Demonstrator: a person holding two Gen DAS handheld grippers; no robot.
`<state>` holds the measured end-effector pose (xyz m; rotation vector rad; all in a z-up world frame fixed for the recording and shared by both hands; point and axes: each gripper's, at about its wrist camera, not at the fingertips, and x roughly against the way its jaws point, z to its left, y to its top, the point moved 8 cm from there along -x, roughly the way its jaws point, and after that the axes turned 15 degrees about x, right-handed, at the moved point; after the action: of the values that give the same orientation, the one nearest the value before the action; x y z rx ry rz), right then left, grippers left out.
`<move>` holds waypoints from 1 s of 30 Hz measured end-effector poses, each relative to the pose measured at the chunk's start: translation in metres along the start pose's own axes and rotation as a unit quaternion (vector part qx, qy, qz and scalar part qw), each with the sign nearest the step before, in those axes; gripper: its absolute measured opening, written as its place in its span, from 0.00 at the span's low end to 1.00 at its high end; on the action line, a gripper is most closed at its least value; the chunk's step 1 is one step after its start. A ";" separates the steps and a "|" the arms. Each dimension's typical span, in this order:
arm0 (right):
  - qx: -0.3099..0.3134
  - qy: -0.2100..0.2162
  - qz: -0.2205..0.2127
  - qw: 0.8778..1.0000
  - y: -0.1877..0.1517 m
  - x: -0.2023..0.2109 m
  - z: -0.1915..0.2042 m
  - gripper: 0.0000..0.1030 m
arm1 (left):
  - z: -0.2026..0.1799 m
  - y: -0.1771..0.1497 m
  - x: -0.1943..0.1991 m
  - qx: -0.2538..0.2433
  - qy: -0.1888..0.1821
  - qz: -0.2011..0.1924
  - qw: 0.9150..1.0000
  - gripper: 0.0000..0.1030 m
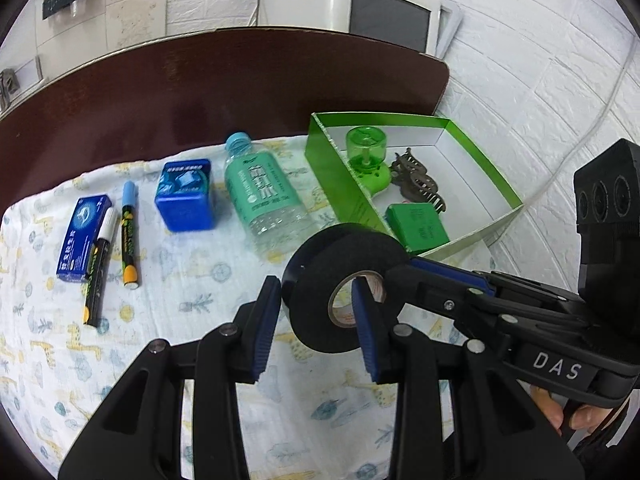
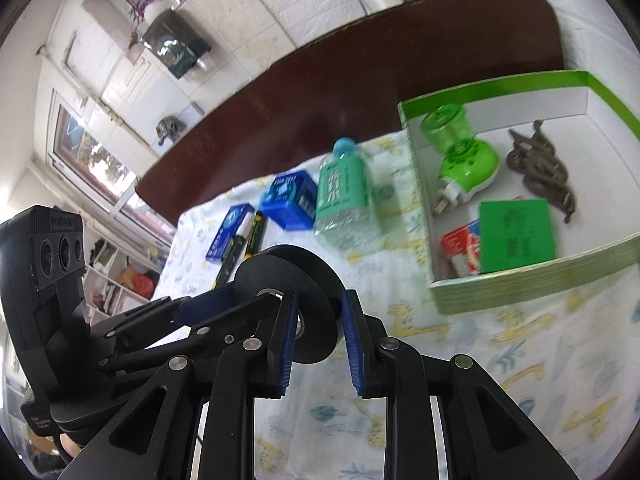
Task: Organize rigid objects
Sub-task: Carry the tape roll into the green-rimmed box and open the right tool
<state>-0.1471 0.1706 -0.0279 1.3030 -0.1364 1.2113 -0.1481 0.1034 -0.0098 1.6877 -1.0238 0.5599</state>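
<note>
Both my grippers meet at one black tape roll (image 1: 340,288), held upright above the patterned cloth (image 1: 168,320) on the surface. My left gripper (image 1: 318,328) reaches forward, one finger through the roll's core and the other just outside its wall, pinching the band. My right gripper (image 2: 320,340) comes in from the right side and clamps the opposite band between its blue pads (image 2: 352,344). The right-wrist view is blurred, so labels there are unreadable. Beyond the roll stands the open green box (image 1: 496,216) holding a green plug-in device (image 1: 366,160), a brown hair claw (image 1: 416,178) and a green packet (image 1: 418,226). A bottle (image 1: 260,196), blue boxes and markers (image 1: 130,236) lie left.
</note>
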 end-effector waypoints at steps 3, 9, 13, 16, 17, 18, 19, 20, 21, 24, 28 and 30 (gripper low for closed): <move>-0.011 -0.013 -0.021 1.000 0.006 0.019 -0.017 0.25 | -0.026 0.008 -0.005 -0.021 -0.013 0.000 1.000 0.32; -0.045 -0.038 -0.060 0.996 0.012 0.053 -0.058 0.25 | -0.075 0.020 -0.017 -0.061 -0.032 0.001 0.998 0.32; -0.061 -0.055 -0.076 0.994 0.015 0.071 -0.082 0.25 | -0.100 0.028 -0.027 -0.077 -0.044 0.008 0.996 0.32; -0.072 -0.064 -0.085 0.992 0.018 0.079 -0.097 0.25 | -0.117 0.033 -0.034 -0.088 -0.052 0.011 0.995 0.32; -0.076 -0.067 -0.088 0.991 0.018 0.082 -0.102 0.25 | -0.122 0.033 -0.036 -0.090 -0.055 0.011 0.994 0.32; -0.080 -0.072 -0.092 0.990 0.019 0.083 -0.108 0.25 | -0.126 0.033 -0.038 -0.094 -0.058 0.013 0.994 0.32; -0.084 -0.075 -0.094 0.989 0.019 0.085 -0.112 0.25 | -0.130 0.034 -0.042 -0.097 -0.060 0.014 0.993 0.32; -0.087 -0.079 -0.096 0.988 0.019 0.086 -0.116 0.25 | -0.134 0.034 -0.045 -0.099 -0.060 0.015 0.993 0.32; -0.090 -0.080 -0.096 0.988 0.019 0.087 -0.120 0.25 | -0.136 0.035 -0.048 -0.101 -0.061 0.016 0.993 0.32; -0.102 -0.083 -0.098 0.986 0.017 0.088 -0.132 0.25 | -0.144 0.036 -0.057 -0.106 -0.061 0.022 0.992 0.32; -0.115 -0.087 -0.100 0.985 0.015 0.090 -0.147 0.25 | -0.153 0.038 -0.068 -0.117 -0.057 0.026 0.991 0.32; -0.119 -0.092 -0.101 0.983 0.014 0.091 -0.152 0.25 | -0.156 0.040 -0.074 -0.117 -0.061 0.033 0.991 0.32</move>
<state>-0.1982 0.3399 -0.0103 1.1858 -0.2671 0.8729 -0.2030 0.2709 0.0096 1.4986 -1.1894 0.3658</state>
